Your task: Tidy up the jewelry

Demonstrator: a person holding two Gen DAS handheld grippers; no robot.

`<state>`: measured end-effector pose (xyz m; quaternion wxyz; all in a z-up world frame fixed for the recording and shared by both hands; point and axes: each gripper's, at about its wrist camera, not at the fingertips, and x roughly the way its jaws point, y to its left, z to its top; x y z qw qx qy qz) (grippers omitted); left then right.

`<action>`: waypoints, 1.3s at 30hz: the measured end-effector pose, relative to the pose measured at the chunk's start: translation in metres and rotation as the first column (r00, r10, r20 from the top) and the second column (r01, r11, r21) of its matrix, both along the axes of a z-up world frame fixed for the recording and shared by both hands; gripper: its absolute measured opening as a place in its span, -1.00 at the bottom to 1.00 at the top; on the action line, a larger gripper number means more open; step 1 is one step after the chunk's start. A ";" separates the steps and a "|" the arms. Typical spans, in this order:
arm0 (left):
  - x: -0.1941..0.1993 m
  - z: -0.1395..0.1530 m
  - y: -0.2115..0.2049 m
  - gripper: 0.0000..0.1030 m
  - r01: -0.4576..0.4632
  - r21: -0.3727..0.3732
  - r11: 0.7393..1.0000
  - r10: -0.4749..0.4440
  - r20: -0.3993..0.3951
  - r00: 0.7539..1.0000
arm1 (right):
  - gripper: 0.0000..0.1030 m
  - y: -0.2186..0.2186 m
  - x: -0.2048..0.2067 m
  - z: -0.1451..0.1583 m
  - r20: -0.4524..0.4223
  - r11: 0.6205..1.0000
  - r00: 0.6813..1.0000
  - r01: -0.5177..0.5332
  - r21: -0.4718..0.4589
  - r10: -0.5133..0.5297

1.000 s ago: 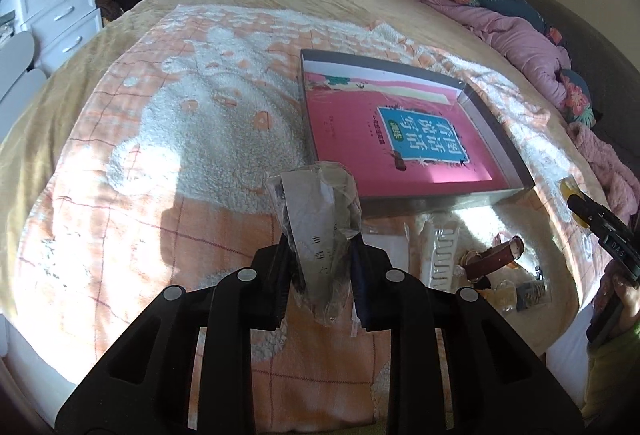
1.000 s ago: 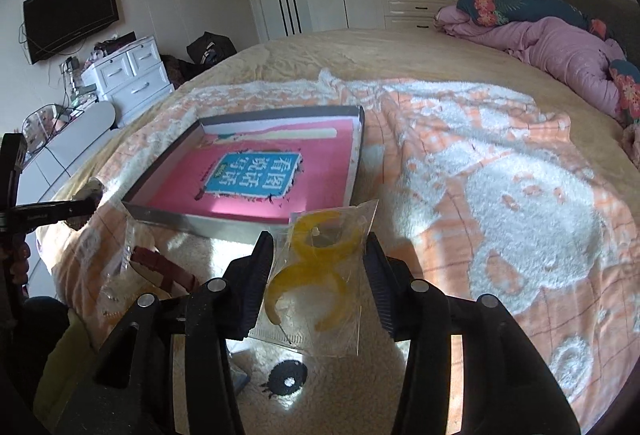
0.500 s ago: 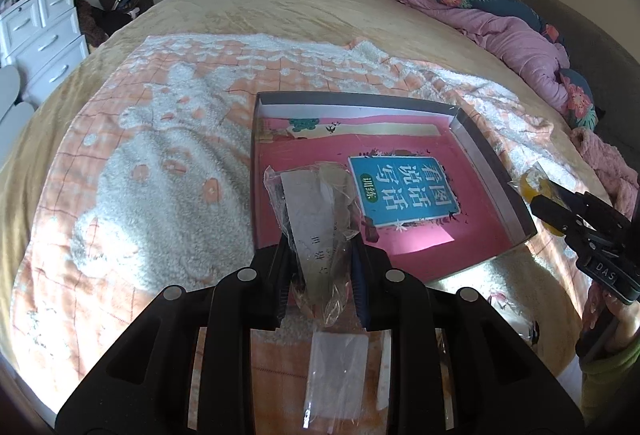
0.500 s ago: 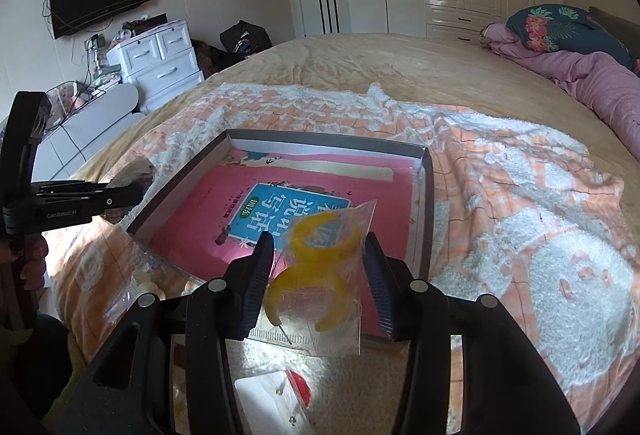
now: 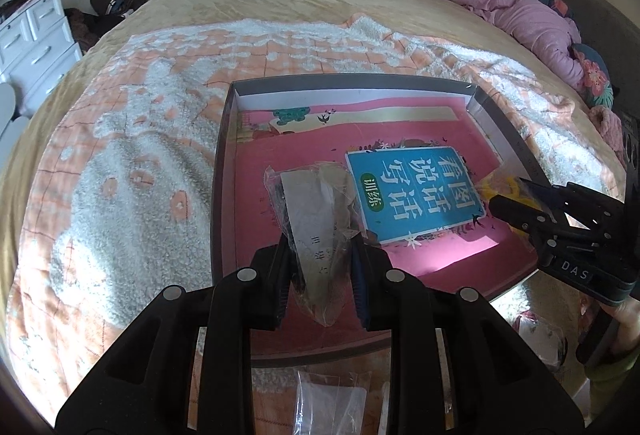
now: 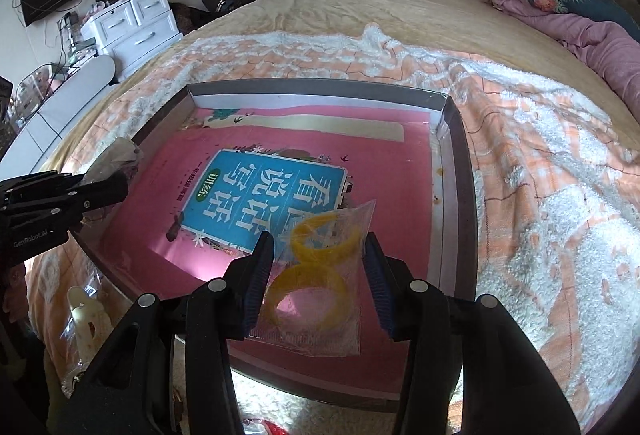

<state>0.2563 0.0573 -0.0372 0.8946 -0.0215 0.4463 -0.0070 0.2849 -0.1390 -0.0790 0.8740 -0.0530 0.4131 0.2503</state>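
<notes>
My left gripper is shut on a clear plastic bag with a paper card, held over the near left part of a shallow grey-walled box with a pink and blue printed bottom. My right gripper is shut on a clear bag holding yellow rings, above the box's near right side. In the left wrist view the right gripper comes in from the right with the yellow bag. The left gripper shows at the left of the right wrist view.
The box lies on an orange and white fleece blanket on a large bed. More small bagged items lie on the blanket in front of the box. A pink duvet is piled at the far right. White drawers stand beside the bed.
Both grippers have moved forward with their bags, from the bagged items at the blanket's near edge to above the box. Each bag stays held.
</notes>
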 end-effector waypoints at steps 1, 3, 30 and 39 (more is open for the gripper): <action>0.001 -0.001 0.000 -0.65 -0.001 0.001 1.000 0.001 -0.002 1.000 | -0.12 0.000 0.000 -0.002 -0.006 1.000 1.000 0.001 0.003 -0.001; 0.002 -0.003 0.001 -0.65 -0.001 0.001 1.000 0.001 -0.008 1.000 | -0.10 -0.001 0.001 -0.004 -0.010 1.000 1.000 0.006 -0.002 -0.006; -0.051 0.043 -0.014 0.72 -0.001 0.051 0.999 -0.006 0.137 0.991 | 0.88 -0.047 -0.094 0.070 0.189 0.992 0.978 0.067 0.105 -0.086; -0.093 0.058 -0.020 0.81 -0.007 0.052 0.999 -0.002 0.176 0.984 | 0.90 -0.054 -0.129 0.087 0.223 0.991 0.972 0.049 0.124 -0.076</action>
